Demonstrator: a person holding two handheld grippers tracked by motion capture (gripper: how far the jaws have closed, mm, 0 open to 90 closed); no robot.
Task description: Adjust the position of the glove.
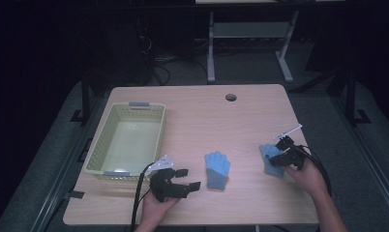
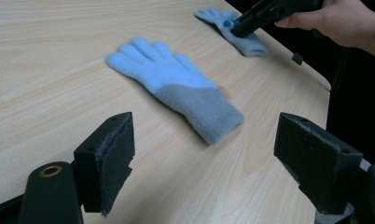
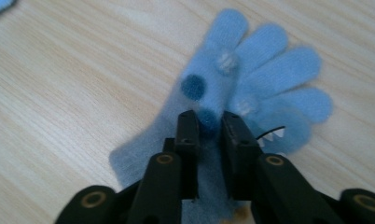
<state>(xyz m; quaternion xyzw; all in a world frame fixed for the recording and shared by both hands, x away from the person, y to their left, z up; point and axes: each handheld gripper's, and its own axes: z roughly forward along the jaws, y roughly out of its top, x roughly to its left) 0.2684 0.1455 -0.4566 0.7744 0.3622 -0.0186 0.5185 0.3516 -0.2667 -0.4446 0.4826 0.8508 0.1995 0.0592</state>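
We see the right gripper (image 3: 209, 122) pinching a fold of the soft, light knit glove (image 3: 260, 79) at its palm, just below the fingers; the left gripper (image 2: 202, 154) gapes wide, the second glove (image 2: 176, 86) lying ahead of its jaws.

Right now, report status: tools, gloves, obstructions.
Right tool shut on patterned glove. Left tool open, short of plain glove. Basket at left, nothing blocking it.
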